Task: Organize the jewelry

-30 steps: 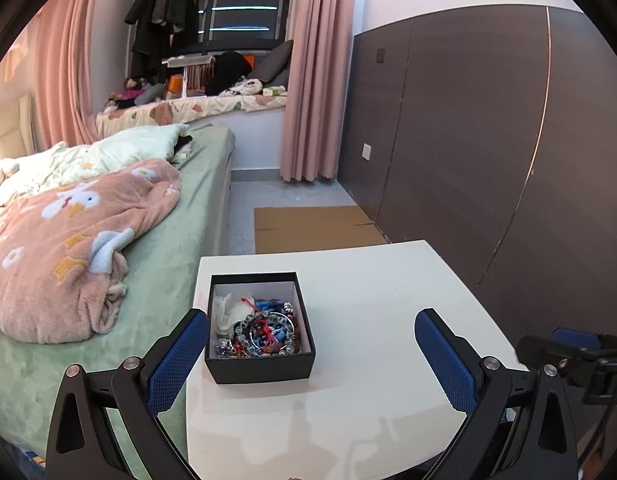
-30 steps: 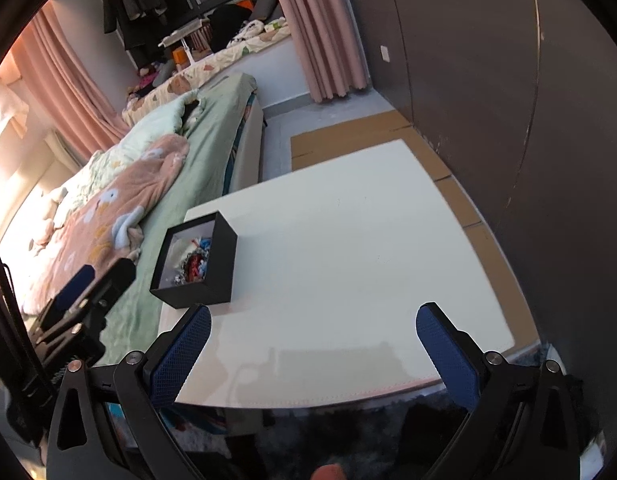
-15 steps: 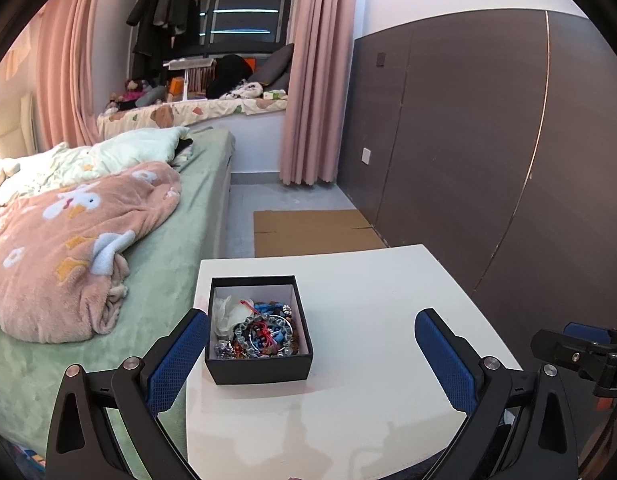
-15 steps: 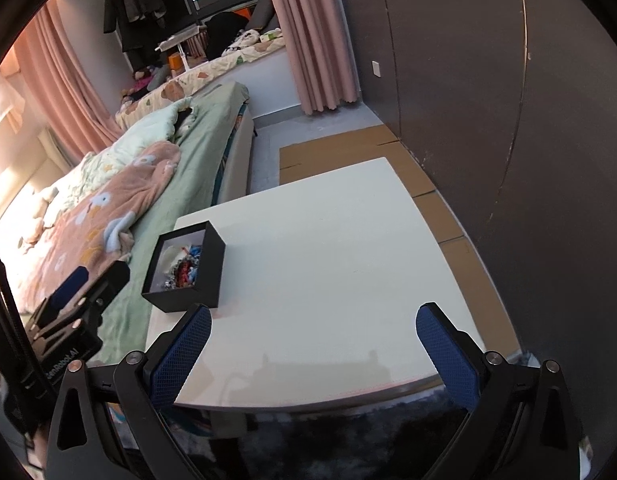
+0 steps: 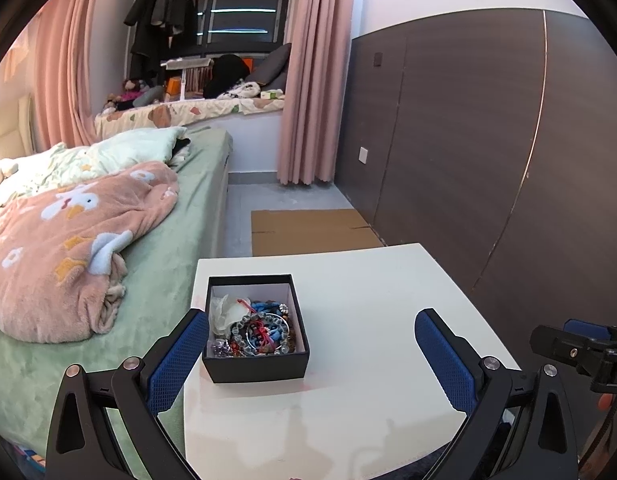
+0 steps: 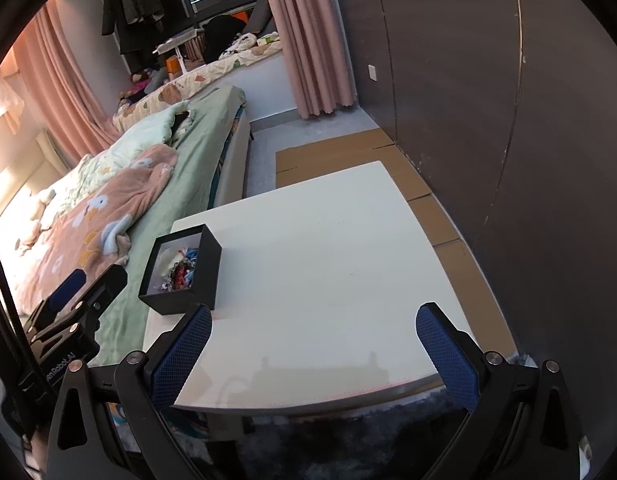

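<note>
Left wrist view: the left gripper (image 5: 311, 354) gapes empty over a glossy white table (image 5: 388, 300). A near-square black box (image 5: 255, 328), open upward, holds tangled beads near the table's left edge.

Right wrist view: the right gripper (image 6: 314, 350) is spread wide, empty; the box (image 6: 182, 270) sits far left.

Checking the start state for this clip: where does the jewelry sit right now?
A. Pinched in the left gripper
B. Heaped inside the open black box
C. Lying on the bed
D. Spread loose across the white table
B: the jewelry is a tangled heap inside the open black box on the white table; both grippers are open and hold nothing.
</note>
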`<state>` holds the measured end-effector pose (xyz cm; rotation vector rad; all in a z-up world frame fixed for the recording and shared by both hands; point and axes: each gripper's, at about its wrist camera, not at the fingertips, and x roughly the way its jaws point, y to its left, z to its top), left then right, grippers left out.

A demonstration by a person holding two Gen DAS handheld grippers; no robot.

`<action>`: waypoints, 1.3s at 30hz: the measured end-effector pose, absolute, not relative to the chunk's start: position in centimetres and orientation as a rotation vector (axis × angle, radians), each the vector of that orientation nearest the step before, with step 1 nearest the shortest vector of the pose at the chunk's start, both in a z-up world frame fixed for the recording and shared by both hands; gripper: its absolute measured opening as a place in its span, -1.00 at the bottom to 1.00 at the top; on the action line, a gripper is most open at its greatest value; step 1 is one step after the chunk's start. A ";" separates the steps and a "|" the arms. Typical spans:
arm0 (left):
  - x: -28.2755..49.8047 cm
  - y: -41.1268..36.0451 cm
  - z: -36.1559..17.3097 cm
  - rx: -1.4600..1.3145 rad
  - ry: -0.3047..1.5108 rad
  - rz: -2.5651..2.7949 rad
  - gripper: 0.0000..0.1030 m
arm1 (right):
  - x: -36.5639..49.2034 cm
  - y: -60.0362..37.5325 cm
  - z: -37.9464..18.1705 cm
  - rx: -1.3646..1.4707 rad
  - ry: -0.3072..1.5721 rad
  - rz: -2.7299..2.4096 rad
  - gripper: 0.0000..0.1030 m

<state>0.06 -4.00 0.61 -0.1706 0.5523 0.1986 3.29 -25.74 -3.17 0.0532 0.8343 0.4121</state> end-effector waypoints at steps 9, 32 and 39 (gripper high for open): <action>-0.1 -3.9 0.7 -0.168 0.541 0.203 0.99 | 3.5 -26.2 -3.2 0.047 0.837 0.394 1.00; 0.3 -4.2 0.1 -0.141 0.552 0.175 0.99 | 3.8 -25.6 -3.3 0.045 0.855 0.379 1.00; 0.7 -4.7 -0.2 -0.120 0.571 0.163 0.99 | 4.3 -25.7 -3.8 0.049 0.867 0.371 1.00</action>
